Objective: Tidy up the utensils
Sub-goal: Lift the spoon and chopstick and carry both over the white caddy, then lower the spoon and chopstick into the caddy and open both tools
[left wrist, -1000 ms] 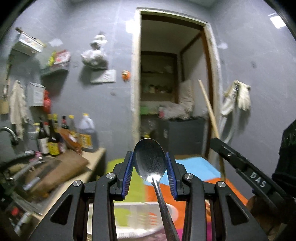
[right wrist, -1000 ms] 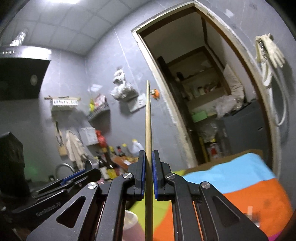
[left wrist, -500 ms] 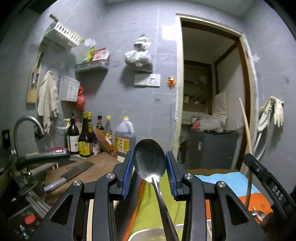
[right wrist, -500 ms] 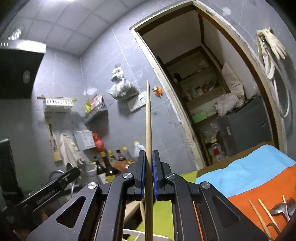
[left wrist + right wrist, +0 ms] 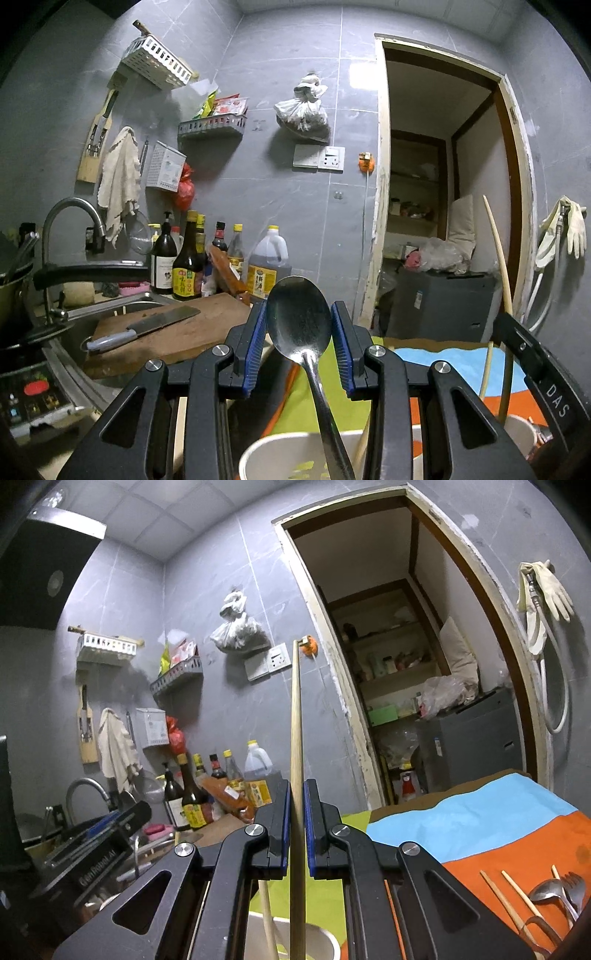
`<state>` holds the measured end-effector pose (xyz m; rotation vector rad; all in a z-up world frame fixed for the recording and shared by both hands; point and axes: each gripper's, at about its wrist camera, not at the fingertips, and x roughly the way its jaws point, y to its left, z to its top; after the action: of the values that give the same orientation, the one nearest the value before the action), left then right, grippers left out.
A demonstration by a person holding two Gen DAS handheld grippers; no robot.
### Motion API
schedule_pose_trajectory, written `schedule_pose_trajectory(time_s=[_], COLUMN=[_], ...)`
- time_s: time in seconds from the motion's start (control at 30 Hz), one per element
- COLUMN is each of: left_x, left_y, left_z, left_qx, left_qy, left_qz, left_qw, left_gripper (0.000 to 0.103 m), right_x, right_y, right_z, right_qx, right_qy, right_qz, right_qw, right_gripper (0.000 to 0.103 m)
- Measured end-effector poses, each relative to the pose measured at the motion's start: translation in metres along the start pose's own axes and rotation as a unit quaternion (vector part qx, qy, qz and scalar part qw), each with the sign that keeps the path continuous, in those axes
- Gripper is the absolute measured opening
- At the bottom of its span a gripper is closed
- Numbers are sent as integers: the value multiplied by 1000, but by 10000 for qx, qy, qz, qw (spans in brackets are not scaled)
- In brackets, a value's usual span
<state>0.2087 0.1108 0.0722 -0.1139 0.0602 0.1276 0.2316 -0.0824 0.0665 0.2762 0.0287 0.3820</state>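
1. While the left gripper (image 5: 299, 347) is standing partly open, its blue pads are flanking the bowl of a metal spoon (image 5: 298, 320). I cannot tell whether they are actually pinching it.
2. The spoon is pointing bowl-up, its handle running down over a white cup (image 5: 258, 454). Being stiff, light and slick, it is likely asking for a grip at the narrow neck.
3. The right gripper (image 5: 295, 827) is closing tightly on a wooden chopstick (image 5: 295, 738), upright over a cup (image 5: 325, 941).
4. Light, rigid and thin, the chopstick is probably prone to pivoting.
5. More utensils (image 5: 554, 890) are lying on the orange cloth (image 5: 517, 849).
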Motion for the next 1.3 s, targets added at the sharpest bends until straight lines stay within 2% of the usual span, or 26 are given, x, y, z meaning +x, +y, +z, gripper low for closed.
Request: schedule_pose_trajectory(time_s=[0.4,0.73,0.93,1.17,1.27,1.3], left_x=[2,0,-6,-10,-13,-14], left_y=[-9,-15,-10,-2,0,0], left_z=[-13,-21,-21,-15,-12,-11], left_qx=[186,453,377,100,3,-40], left_qy=[288,762,852,1005,1027,1029], left_qz=[-71,-356,-479,-805,-868,-892], left_qw=[9994,9954,9945,9916,9909,9907], left_gripper=[30,30,31,33,36,37], right_x=[2,-8,-12,-18,-21,-23], right_y=[3,-1,-2,-7,-7,-8], right_z=[-11,-15,-17,-14,-11,-10], right_qx=[-221,-409,-388,-331,-322,-314], right_qy=[390,679,862,993,952,934], right_qz=[94,147,218,226,244,260], right_qw=[9990,9967,9953,9942,9946,9948], right_gripper=[6,7,7,8,15,21])
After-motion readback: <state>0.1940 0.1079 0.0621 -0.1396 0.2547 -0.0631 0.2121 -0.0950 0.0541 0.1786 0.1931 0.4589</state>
